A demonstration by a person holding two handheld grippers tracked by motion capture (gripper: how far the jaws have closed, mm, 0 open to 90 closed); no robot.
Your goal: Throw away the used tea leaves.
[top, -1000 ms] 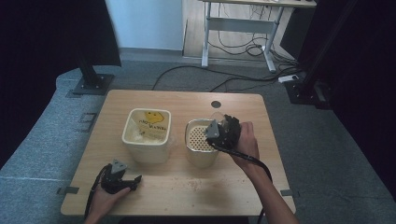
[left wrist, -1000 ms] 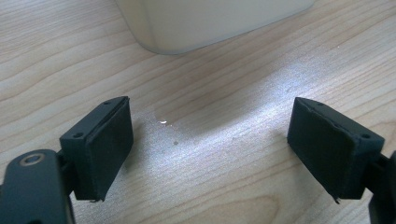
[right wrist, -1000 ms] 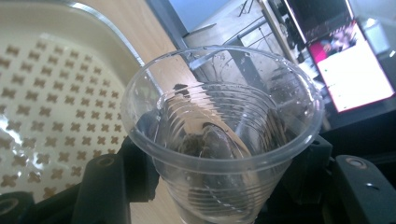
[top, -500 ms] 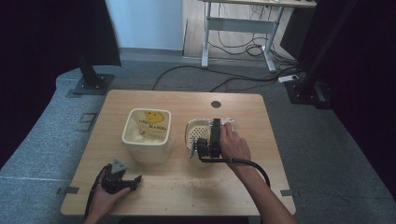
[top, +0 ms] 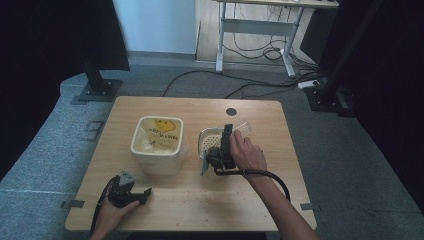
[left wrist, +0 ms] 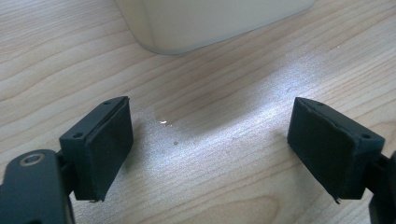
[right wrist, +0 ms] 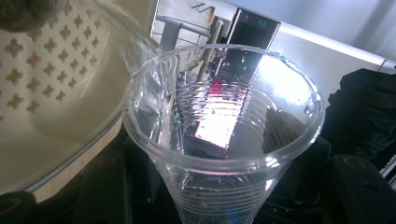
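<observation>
- While a clear plastic cup (right wrist: 224, 140) is gripped between the jaws of the right gripper (top: 223, 150), its mouth is tipped toward the perforated cream basket (top: 210, 140); in the right gripper view the rim almost touches the basket's inner wall, and the cup looks empty or nearly so, with only droplets seen on its sides.
- At the front left of the table (top: 250, 200), the left gripper (top: 131, 192) is rested low with its jaws spread wide and nothing between them; bare wood and a small wet glint are seen between the pads in the left gripper view.
- Just left of the basket, the cream tub (top: 156, 145) with a yellow-printed packet inside is stood apart from both grippers; its lower corner appears at the top of the left gripper view.
- A thin-walled cup of this kind is judged easy to crush: if the jaws are closed harder, the wall could buckle and the cup could spring out.
- If the rim is pressed against the basket wall, the cup could be twisted in the grasp, or the light basket could be pushed or tipped.
- Any remaining liquid could be spilled onto the wood if the cup is swung away while tilted.
- Scattered crumbs are seen on the table near the front edge.
</observation>
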